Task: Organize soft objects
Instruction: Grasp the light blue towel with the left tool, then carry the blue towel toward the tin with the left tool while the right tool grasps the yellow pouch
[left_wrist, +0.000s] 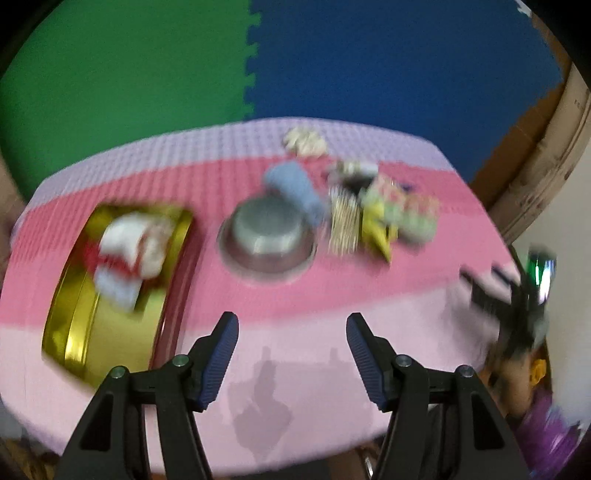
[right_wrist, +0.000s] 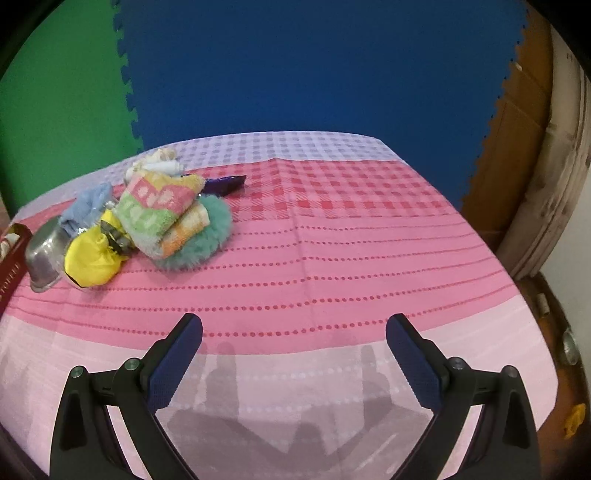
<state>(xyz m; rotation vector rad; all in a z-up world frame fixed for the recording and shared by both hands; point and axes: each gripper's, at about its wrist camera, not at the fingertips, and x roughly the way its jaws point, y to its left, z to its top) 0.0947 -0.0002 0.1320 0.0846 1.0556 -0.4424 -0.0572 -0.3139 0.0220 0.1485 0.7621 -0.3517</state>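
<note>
Your left gripper (left_wrist: 291, 325) stands with its jaws spread and nothing between them, angled down over the pale pink front band of the tablecloth (left_wrist: 295, 295). Your right gripper (right_wrist: 293, 326) is likewise spread and empty, tilted down over the same cloth, well short of the goods.

The soft things lie in one heap at the far left of the right-hand view. A folded towel (right_wrist: 159, 206), banded pink, green and orange, sits on top, its long axis running from near-left to far-right, its folded end toward the near side. It rests on a teal fluffy puff (right_wrist: 210, 236). A yellow cloth bundle (right_wrist: 92, 258) touches the towel's left end. A blue cloth (right_wrist: 86, 206) lies behind it, draped against the steel bowl (right_wrist: 44, 258). A small cream cloth (right_wrist: 155, 164) sits at the far edge of the heap; a dark purple item (right_wrist: 225, 184) pokes out beyond the towel, its nature unclear.

The steel bowl stands upturned, rim on the cloth. The gold tin (left_wrist: 74, 332), left of the bowl in the left view, holds red, white and pale blue cloths (left_wrist: 125, 258); blur hides further detail.

A hand (left_wrist: 517, 373) shows at the right edge of the left view, bearing the right gripper.
</note>
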